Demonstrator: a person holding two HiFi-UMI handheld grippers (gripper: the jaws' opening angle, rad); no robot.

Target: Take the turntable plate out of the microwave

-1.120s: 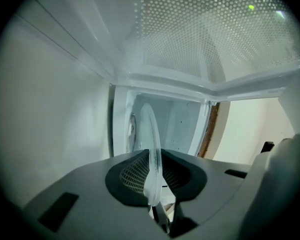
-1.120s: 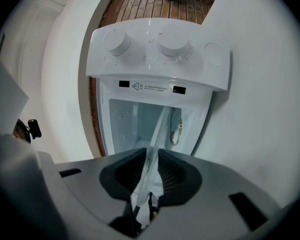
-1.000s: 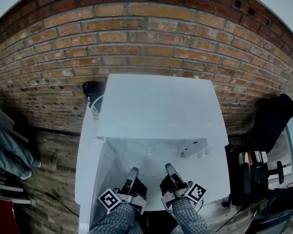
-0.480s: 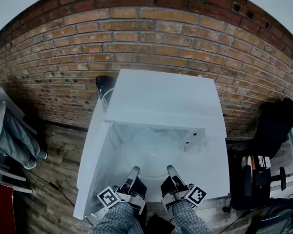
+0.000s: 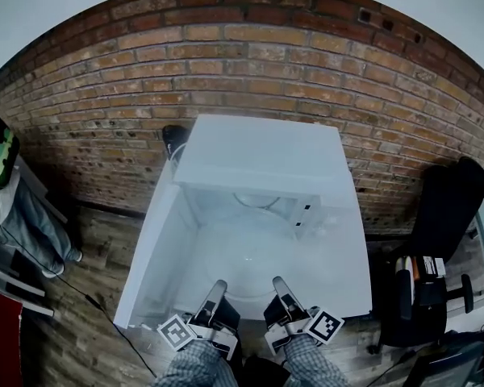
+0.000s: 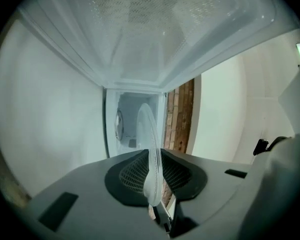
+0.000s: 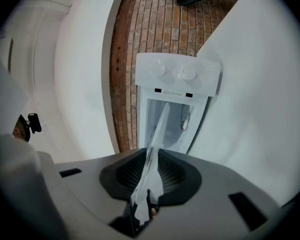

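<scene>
- Turntable plate [image 5: 247, 255]: clear glass disc, held by its near rim just in front of the microwave [image 5: 262, 160] opening. It is above the white table [image 5: 343, 285] on which the microwave stands.
- Plate against the cavity: the glass is hard to trace in the head view, but its far rim appears to lie outside the microwave opening.
- Left gripper [image 5: 219, 287]: in front of the microwave, at the near-left part of the plate rim. The left gripper view shows both dark ribbed pads [image 6: 130, 176] pressed on the rim. The plate runs edge-on between them toward the microwave cavity.
- Right gripper [image 5: 279, 285]: in front of the microwave, just beside the left gripper, at the near-right part of the rim. The right gripper view shows the jaws clamped on the glass edge. The microwave control panel [image 7: 179, 76], with two knobs, lies beyond it.
- Door [image 5: 149, 256]: swung fully open at the left side of the microwave front.
- Marker cubes [image 5: 177, 333]: one on each gripper, on the side away from the microwave.
- Checked sleeves [image 5: 195, 365]: directly behind the grippers, farthest from the microwave.
- Brick wall [image 5: 250, 63]: directly behind the microwave.
- Black office chair [image 5: 448, 208]: to the right of the microwave, well apart from it.
- Wooden floor [image 5: 89, 240]: to the left of the microwave, beyond the open door.
</scene>
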